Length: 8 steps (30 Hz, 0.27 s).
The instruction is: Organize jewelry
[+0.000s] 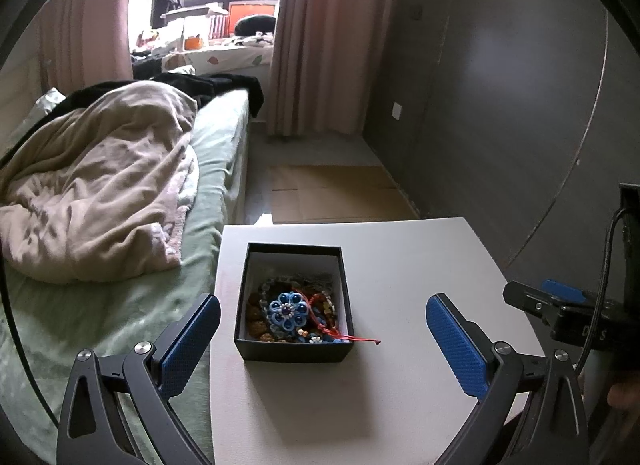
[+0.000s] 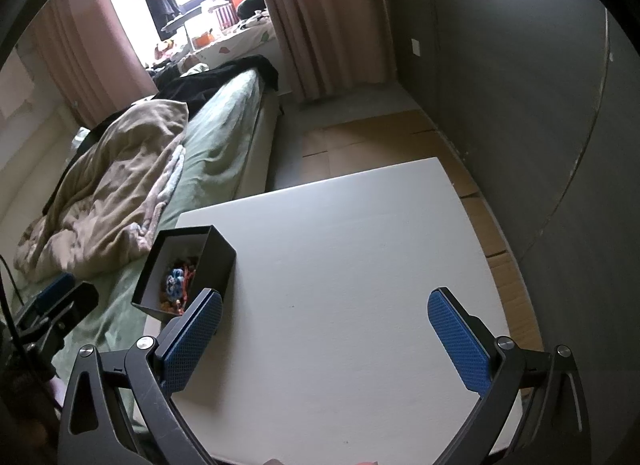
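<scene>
A black open box (image 1: 294,351) stands on the white table (image 1: 400,265) near its left edge. It holds a pile of jewelry: a blue bead flower (image 1: 288,311), bead bracelets and a red cord (image 1: 352,339) that hangs over the front rim. My left gripper (image 1: 322,329) is open and empty, just short of the box. In the right wrist view the box (image 2: 212,261) is at the left, the jewelry (image 2: 178,285) inside. My right gripper (image 2: 324,325) is open and empty above bare table (image 2: 360,245), right of the box.
A bed with a green sheet (image 1: 120,313) and a beige blanket (image 1: 100,185) adjoins the table's left side. A grey wall (image 1: 520,105) runs on the right. Cardboard sheets (image 1: 332,193) lie on the floor beyond the table. The right gripper (image 1: 560,305) shows at the left view's right edge.
</scene>
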{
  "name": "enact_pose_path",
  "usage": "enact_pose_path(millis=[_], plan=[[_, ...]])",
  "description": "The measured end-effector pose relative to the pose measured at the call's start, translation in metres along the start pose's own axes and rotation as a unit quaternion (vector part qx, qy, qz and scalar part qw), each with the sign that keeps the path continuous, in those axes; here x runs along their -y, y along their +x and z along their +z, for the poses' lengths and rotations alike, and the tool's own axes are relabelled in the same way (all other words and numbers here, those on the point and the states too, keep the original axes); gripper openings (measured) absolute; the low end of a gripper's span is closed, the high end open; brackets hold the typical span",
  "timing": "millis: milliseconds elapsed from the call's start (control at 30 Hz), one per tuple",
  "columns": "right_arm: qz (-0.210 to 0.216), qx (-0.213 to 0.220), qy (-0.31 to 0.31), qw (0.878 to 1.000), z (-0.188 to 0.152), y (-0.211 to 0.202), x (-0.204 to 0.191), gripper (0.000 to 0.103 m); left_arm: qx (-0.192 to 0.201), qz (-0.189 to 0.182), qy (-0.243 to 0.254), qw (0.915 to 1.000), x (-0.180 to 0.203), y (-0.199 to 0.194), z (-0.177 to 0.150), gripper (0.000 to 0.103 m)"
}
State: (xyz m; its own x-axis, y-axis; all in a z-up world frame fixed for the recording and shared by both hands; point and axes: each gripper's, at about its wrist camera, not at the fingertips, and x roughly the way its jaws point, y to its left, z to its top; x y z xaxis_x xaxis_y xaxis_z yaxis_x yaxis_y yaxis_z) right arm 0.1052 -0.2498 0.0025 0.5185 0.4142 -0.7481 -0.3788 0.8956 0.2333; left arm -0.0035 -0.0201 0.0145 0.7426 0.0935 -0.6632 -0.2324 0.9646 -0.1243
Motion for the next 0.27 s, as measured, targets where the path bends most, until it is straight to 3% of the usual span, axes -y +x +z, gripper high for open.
enact_pose_path(millis=[267], plan=[[0.000, 0.000, 0.002, 1.000, -0.0002, 0.0000, -0.0007, 0.103, 0.000, -0.001, 0.001, 1.0000, 0.0003, -0.0003, 0.0004, 0.102]])
